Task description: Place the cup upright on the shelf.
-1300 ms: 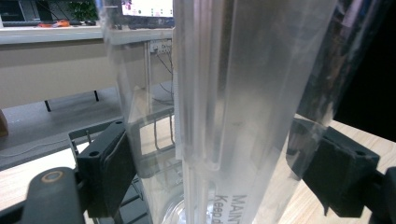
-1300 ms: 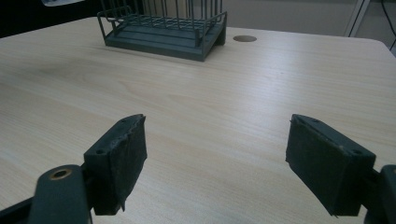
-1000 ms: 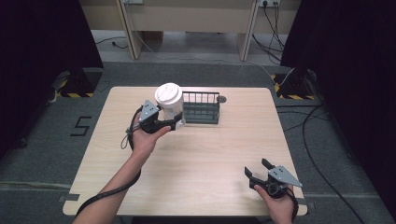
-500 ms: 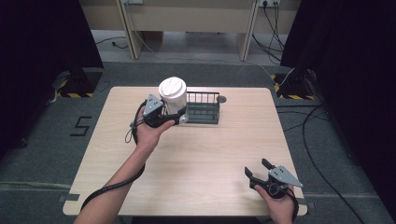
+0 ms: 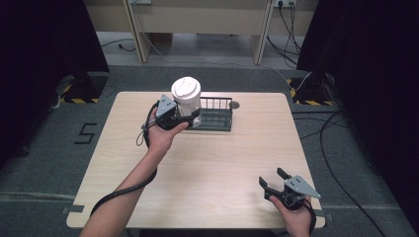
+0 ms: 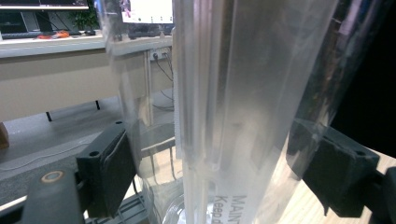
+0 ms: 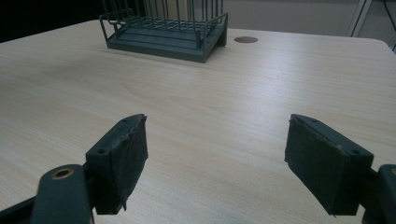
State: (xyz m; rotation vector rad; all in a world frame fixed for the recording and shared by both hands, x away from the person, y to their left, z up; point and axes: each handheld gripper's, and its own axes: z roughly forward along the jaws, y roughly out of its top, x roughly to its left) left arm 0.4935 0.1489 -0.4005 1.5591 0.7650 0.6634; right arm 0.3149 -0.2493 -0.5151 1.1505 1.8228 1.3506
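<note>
Plastic, clear and ribbed, crowded the left gripper view: a transparent container (image 6: 243,107) stood upright between the two black jaws, whose pads pressed against its wall on either side. In the high view the left gripper (image 5: 190,117) sat in the upper middle of the frame, clamped on that container (image 5: 187,98) low on its body, with the white lid at the top. The container's long axis ran vertical, and it sat at the left end of the dark wire rack (image 5: 215,114), overlapping the rack's near left corner in the picture; whether its base rested in the rack, on the table (image 5: 212,168), or hung just above could not be told.

The relation that mattered was sideways: the rack lay directly to the right of the held container in the high view, so any setting down into it would seem to call for a short shift that way and a lowering with the axis kept upright. The left hand was plainly the nearer one to the rack.

The right gripper (image 5: 272,180) rested at the lower right of the high view, well apart from the rack. In the right gripper view its jaws stood wide apart over bare tabletop, holding nothing, with the rack (image 7: 168,32) far off at the upper left.
</note>
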